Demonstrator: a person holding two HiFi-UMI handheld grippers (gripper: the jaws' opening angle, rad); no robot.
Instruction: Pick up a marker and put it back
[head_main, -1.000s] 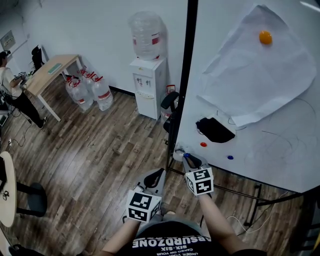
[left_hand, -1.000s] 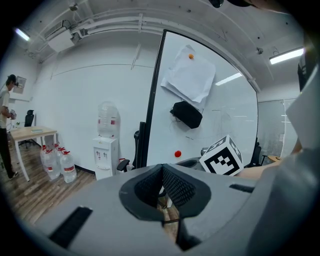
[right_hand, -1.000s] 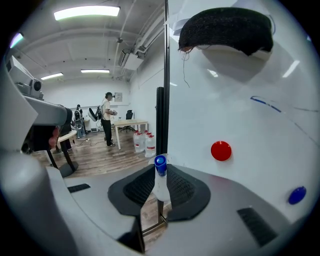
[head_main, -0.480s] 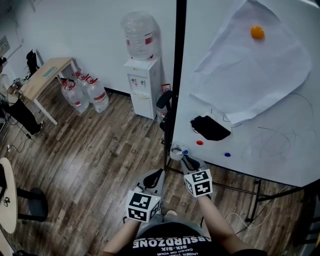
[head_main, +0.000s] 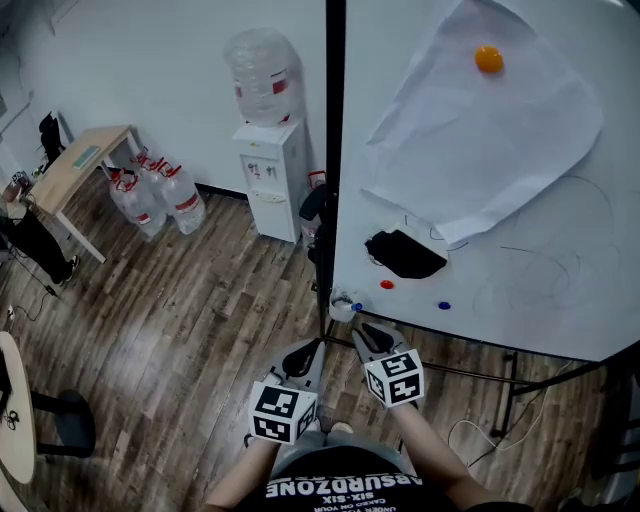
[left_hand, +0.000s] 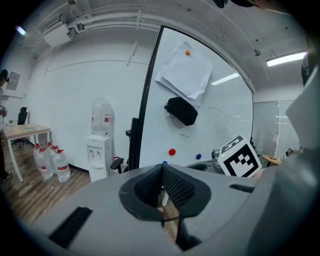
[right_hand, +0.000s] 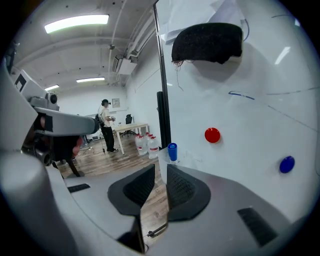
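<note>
The marker (right_hand: 172, 151) has a round blue cap. It stands up in a small pale holder (head_main: 342, 306) at the bottom corner of the whiteboard (head_main: 520, 260). It is at 12 o'clock from the right tongs (right_hand: 161, 168), near but not touching. Those tongs are open a little, with nothing between them. The gap is narrow, so the ribbed black pads could bump the smooth cap and tip the marker over. The left tongs (left_hand: 162, 169) are closed tight and empty. At 2 o'clock, a round red magnet (right_hand: 212, 135) sticks to the glossy board, under a fuzzy black eraser (right_hand: 207, 42).
</note>
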